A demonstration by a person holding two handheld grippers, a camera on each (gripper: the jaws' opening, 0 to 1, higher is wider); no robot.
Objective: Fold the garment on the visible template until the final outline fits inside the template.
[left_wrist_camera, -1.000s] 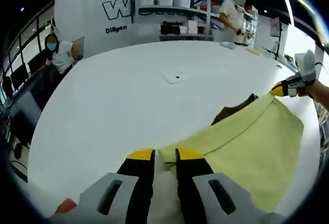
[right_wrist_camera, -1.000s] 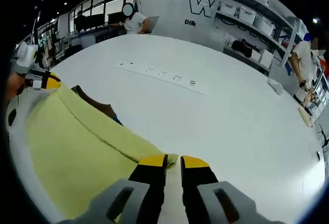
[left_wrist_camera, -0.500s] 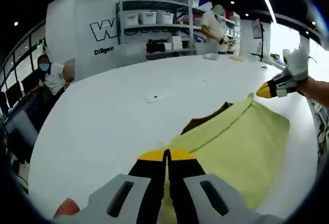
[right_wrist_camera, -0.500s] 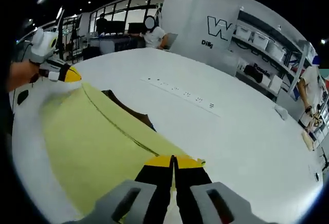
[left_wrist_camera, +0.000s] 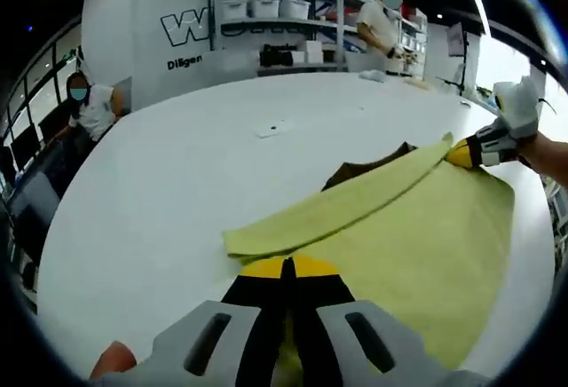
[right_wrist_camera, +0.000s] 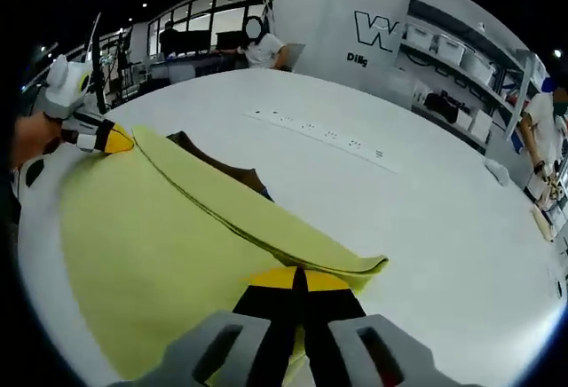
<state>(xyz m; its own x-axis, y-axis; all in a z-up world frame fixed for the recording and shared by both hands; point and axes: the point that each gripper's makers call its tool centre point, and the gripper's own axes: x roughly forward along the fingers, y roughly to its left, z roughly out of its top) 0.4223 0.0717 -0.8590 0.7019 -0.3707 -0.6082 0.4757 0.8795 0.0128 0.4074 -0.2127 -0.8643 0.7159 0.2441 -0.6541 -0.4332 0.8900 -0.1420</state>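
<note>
my left gripper [left_wrist_camera: 286, 269] has its jaws pressed together on the near edge of the yellow garment [left_wrist_camera: 417, 236]. my right gripper [right_wrist_camera: 297, 276] is likewise pinched onto the cloth's edge at the other end. in the left gripper view the right one shows at the far corner of the cloth, in the right gripper view the left one likewise. the garment lies spread on the white table [left_wrist_camera: 177, 174], its far edge turned over in a long fold. a dark brown piece [right_wrist_camera: 222, 167] pokes out from under that fold. shelves [left_wrist_camera: 284, 23] and seated people stand beyond the table.
</note>
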